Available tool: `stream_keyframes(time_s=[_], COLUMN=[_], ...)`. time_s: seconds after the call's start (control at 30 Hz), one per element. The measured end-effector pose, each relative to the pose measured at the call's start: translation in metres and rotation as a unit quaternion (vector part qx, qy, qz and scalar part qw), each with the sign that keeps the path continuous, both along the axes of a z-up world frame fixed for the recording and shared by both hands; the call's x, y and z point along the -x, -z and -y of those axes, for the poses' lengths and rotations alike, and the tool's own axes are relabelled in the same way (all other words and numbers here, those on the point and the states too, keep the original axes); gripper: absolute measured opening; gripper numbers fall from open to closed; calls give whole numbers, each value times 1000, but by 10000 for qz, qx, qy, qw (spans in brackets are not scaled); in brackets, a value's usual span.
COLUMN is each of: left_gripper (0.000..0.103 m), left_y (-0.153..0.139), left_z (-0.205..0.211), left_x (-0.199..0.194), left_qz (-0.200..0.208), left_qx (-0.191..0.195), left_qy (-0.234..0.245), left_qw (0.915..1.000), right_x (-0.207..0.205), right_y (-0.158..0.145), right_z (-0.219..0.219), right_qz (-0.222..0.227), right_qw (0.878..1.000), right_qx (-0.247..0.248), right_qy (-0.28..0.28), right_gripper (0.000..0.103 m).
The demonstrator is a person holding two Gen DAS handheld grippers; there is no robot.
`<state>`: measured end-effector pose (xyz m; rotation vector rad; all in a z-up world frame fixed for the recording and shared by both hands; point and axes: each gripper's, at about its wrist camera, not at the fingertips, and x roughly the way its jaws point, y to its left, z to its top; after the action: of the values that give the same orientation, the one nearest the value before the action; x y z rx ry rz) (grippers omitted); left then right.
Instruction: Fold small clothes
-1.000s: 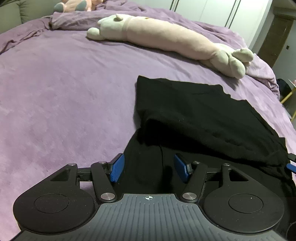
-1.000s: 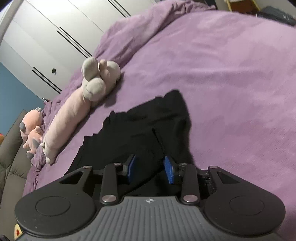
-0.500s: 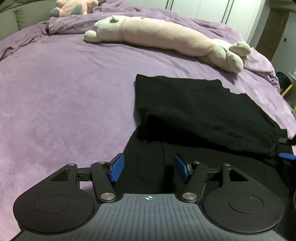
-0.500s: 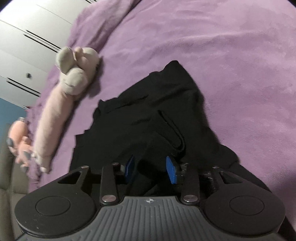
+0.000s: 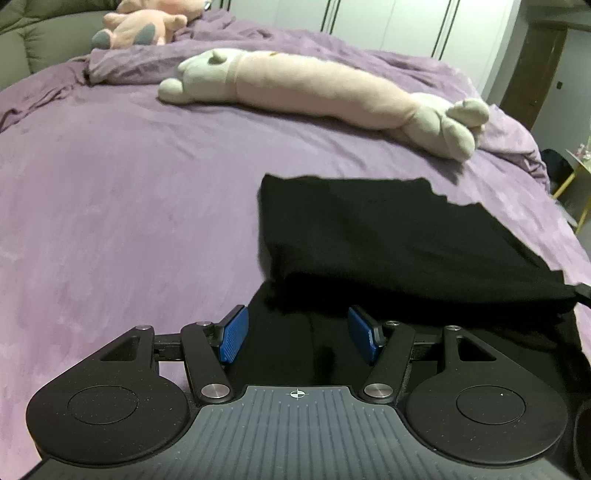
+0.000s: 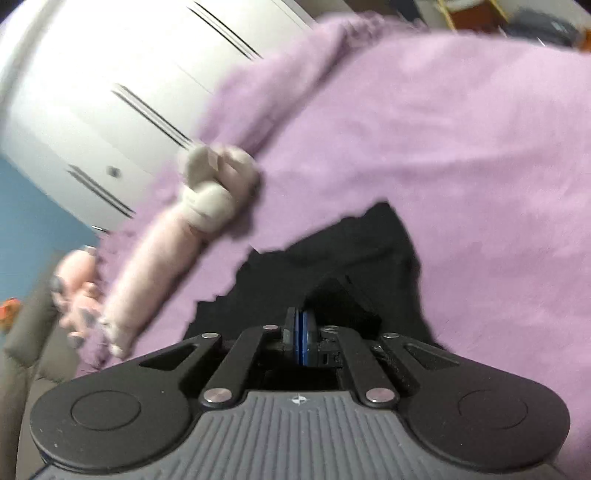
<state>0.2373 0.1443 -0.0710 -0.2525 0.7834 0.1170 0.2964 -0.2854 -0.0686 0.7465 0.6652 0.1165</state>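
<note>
A black garment (image 5: 388, 240) lies partly folded on the purple bedspread (image 5: 129, 221). My left gripper (image 5: 298, 336) is open above the garment's near edge, with its blue pads (image 5: 232, 334) on either side of the dark cloth and not pressing it. In the blurred right wrist view, my right gripper (image 6: 303, 341) has its pads pressed together on a fold of the black garment (image 6: 354, 258). The cloth rises in a small tent toward them. At the right edge of the left wrist view the garment's corner is drawn to a point.
A long pale plush toy (image 5: 314, 92) lies across the bed beyond the garment, and a pink plush toy (image 5: 144, 26) sits near the grey headboard. White wardrobe doors (image 6: 110, 92) stand behind the bed. A yellow-legged stand (image 5: 580, 177) is off the bed's right side.
The right gripper's jaws have gone from apart to shut on the black cloth, and its view has swung upward with blur. The left gripper stays open over the garment's near edge.
</note>
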Motion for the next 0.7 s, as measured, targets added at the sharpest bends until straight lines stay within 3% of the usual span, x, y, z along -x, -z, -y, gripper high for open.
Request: stream_keyframes(time_s=[0.1, 0.17, 0.23, 0.33, 0.4, 0.43, 0.5, 0.57, 0.63, 0.7], left_gripper=[66, 66, 66, 66, 66, 66, 66, 66, 66, 66], left_y=[0, 1, 4, 7, 10, 11, 15, 17, 19, 20], left_z=[6, 10, 13, 15, 16, 16, 17, 18, 21, 23], left_x=[-11, -18, -24, -30, -33, -34, -35, -38, -41, -44], left_qz=[-2, -55, -135, -221, -301, -338, -398, -465, -505, -529], left_qx=[-82, -105, -136, -321, -394, -406, -423, -452, -524, -616], left_qy=[35, 48, 89, 157, 193, 207, 229, 277, 330, 369], left_qw=[10000, 9999, 9998, 9991, 9986, 9984, 9980, 9975, 9968, 9960], right_x=[5, 6, 10, 6, 0, -2, -10, -20, -33, -33], right_y=[19, 32, 36, 35, 34, 34, 36, 39, 38, 30], right_z=[10, 18, 20, 21, 24, 27, 25, 21, 8, -3], right_qz=[-488, -763, -713, -636, -567, -510, -502, -617, -788, -633], right_qw=[9970, 9956, 9964, 9976, 9983, 9983, 9976, 9974, 9965, 9960], right_qx=[601, 536, 441, 183, -91, -272, -464, -358, 50, 470], right_qy=[-30, -78, -110, -195, -108, -29, 46, -34, -266, -417], right_gripper=[1, 1, 1, 10, 30, 31, 31, 28, 10, 5])
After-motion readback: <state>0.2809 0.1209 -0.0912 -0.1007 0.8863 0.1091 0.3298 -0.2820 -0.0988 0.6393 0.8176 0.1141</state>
